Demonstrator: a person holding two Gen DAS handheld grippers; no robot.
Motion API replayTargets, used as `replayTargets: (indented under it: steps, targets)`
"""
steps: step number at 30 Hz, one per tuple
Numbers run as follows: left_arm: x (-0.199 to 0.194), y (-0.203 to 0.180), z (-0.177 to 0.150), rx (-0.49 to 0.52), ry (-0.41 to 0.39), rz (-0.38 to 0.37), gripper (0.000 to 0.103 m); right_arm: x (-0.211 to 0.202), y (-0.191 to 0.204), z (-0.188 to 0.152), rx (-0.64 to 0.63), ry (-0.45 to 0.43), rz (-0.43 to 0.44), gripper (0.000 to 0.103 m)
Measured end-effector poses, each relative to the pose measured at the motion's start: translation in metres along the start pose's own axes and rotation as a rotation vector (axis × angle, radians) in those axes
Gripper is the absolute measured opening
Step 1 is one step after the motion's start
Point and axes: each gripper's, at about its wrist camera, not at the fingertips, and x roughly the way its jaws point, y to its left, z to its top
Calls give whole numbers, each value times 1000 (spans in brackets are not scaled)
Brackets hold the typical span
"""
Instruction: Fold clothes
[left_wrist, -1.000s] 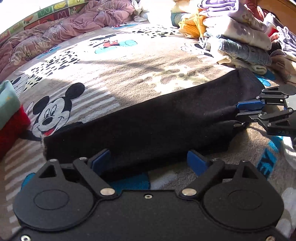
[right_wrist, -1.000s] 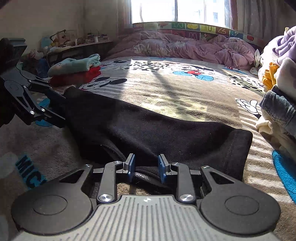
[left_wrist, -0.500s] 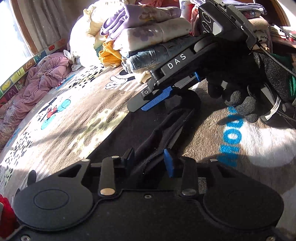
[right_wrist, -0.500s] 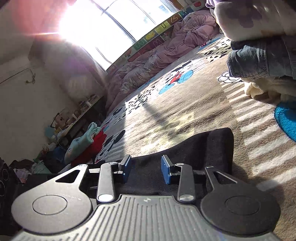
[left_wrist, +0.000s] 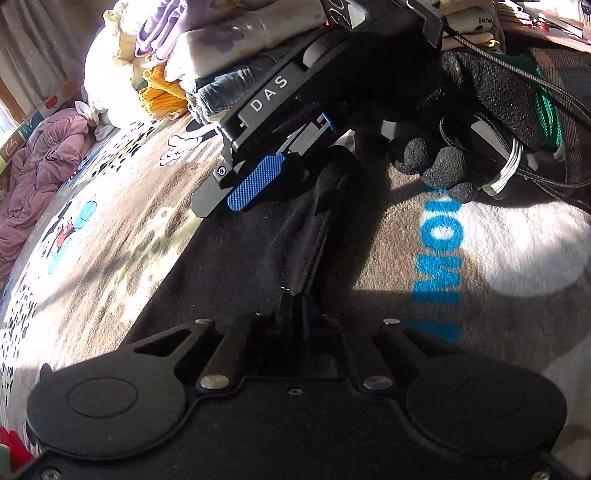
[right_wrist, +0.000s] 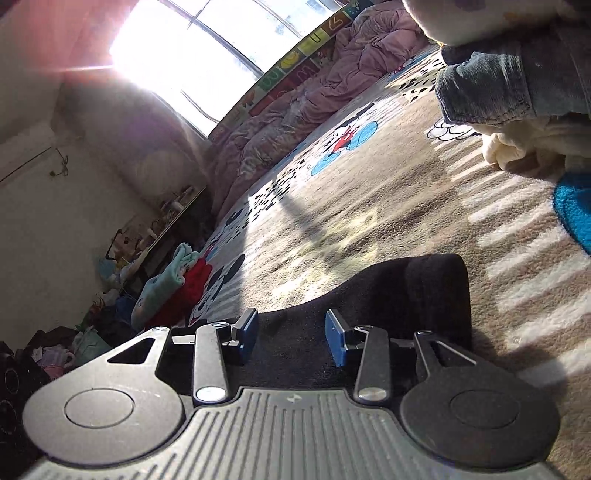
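Note:
A black garment (left_wrist: 236, 258) lies folded on the Mickey Mouse blanket (left_wrist: 110, 229). My left gripper (left_wrist: 294, 308) is shut on a raised ridge of its near edge. My right gripper (left_wrist: 255, 184), held by a black-gloved hand (left_wrist: 436, 162), hovers just above the far end of the same garment, one blue pad (left_wrist: 255, 181) showing. In the right wrist view the right gripper (right_wrist: 291, 336) is open, with the black garment (right_wrist: 406, 288) lying under and between its fingers, not pinched.
A tall stack of folded clothes (left_wrist: 207, 66) with jeans (right_wrist: 491, 88) stands beyond the garment. A pink quilt (right_wrist: 314, 99) lies along the window side. Teal and red folded clothes (right_wrist: 177, 280) sit at the bed's edge.
My left gripper swung to the garment's end and closed on its edge. My right gripper has opened wider and released the cloth.

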Motion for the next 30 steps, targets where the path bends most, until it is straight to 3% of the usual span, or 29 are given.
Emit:
replayTargets:
  steps: [4,11,14,15,16,17,18,22,24,27,30]
  targets:
    - [-12,7,2,-34,-30,3,7,-2,3,0,-20,-14,-13,41]
    - [-26,47,-20,-277,-41,-19,10,-15,28,-5,-219,-69,-47,43]
    - [-35,69,-40,-363,-9,59,11,-11,41,-13,-348,-22,-116,42]
    - [-36,78,-50,-403,8,93,21,-6,43,-16,-391,15,-162,41]
    - [-38,87,-62,-445,31,126,40,-1,43,-20,-422,43,-207,35]
    - [-40,95,-74,-480,56,160,47,5,40,-21,-431,57,-250,31]
    - [-42,103,-86,-507,83,194,47,9,39,-21,-429,61,-278,27]
    - [-76,133,-127,-627,96,276,47,-9,41,-16,-388,-44,-228,31]
    - [-96,148,-148,-735,82,312,47,-14,37,-13,-363,-67,-235,46]
    - [-117,162,-176,-939,64,360,47,-10,28,-10,-317,-62,-264,47]
    - [-139,169,-201,-1181,17,376,48,-18,37,-8,-336,-112,-241,47]
